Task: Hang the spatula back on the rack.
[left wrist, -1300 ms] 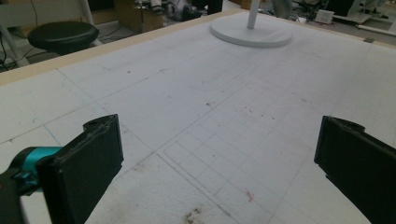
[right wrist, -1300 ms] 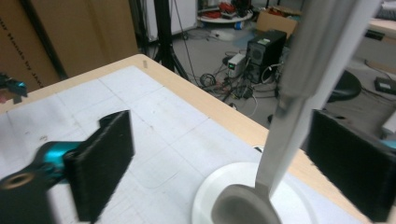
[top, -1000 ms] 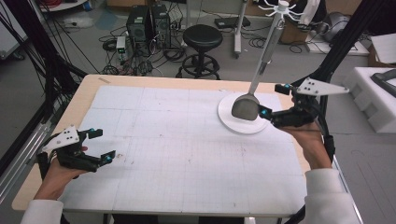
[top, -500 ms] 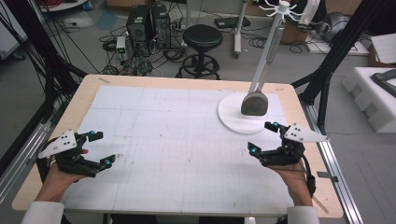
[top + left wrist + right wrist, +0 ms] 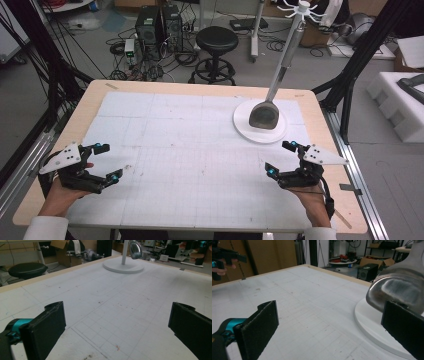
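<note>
A white stand with a round base (image 5: 242, 123) and a grey pole (image 5: 287, 55) rises at the table's far right. A metal scoop (image 5: 264, 116) hangs with its bowl just above the base. My right gripper (image 5: 278, 157) is open and holds nothing, near the front right edge, a short way in front of the base. My left gripper (image 5: 109, 161) is open and holds nothing at the front left. In the right gripper view the scoop (image 5: 397, 290) looms close over the base (image 5: 372, 322), behind my right gripper (image 5: 332, 315). In the left gripper view the stand base (image 5: 123, 265) lies far beyond my left gripper (image 5: 118, 315).
A white gridded mat (image 5: 190, 150) covers the wooden table (image 5: 90, 100). Behind the table stand a black stool (image 5: 216, 40) and computer towers (image 5: 159, 25). White foam blocks (image 5: 400, 100) lie off to the right, and black frame posts flank both sides.
My right gripper has pulled back from the scoop at the stand to the table's front right. The scoop stays hanging over the base. My left gripper has barely shifted.
</note>
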### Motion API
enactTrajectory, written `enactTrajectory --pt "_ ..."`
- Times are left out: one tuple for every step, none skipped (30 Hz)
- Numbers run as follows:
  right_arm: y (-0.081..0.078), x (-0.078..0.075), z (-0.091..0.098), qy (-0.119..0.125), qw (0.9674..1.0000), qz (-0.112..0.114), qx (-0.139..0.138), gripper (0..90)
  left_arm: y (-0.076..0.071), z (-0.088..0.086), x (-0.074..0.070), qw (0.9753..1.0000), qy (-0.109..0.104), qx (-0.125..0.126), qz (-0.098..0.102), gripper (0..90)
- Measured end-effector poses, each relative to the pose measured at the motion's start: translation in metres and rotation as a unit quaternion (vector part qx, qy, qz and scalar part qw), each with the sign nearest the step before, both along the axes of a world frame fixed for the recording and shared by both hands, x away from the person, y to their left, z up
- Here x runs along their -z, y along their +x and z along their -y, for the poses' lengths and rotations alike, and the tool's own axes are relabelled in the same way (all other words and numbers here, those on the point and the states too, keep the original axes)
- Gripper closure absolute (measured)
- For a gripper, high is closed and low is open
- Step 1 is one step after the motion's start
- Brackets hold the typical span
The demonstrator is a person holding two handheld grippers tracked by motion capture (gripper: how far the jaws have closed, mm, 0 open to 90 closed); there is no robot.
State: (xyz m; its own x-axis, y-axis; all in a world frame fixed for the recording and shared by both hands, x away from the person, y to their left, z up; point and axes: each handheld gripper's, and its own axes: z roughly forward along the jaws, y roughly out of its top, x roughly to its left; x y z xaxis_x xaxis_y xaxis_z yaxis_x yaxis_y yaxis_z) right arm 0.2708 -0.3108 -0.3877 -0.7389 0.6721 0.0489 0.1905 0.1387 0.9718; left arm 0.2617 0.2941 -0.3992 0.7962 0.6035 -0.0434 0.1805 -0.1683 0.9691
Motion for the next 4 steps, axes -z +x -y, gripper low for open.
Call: enactTrajectory --pt "-0.0002 -0.0001 0.0001 0.001 1.0000 0.000 0.000 0.2 -0.0001 -0.0005 -0.0001 1.0000 -0.001 0.001 0.001 1.7" --pt "-0.0001 -0.0003 0.0004 0.003 1.0000 0.001 -0.001 0.2 -0.0003 -0.0010 -0.0003 1.0000 -0.002 -0.001 0.002 1.7" --pt "-0.0003 -0.0005 0.0005 0.002 1.0000 0.003 -0.001 0.2 -0.0003 -0.0015 -0.0005 1.0000 -0.004 0.000 0.002 1.7" --pt "-0.0010 -0.0007 0.0006 0.002 1.0000 0.002 0.001 0.2 -0.0003 -0.0018 -0.0005 1.0000 -0.005 0.000 0.003 1.7"
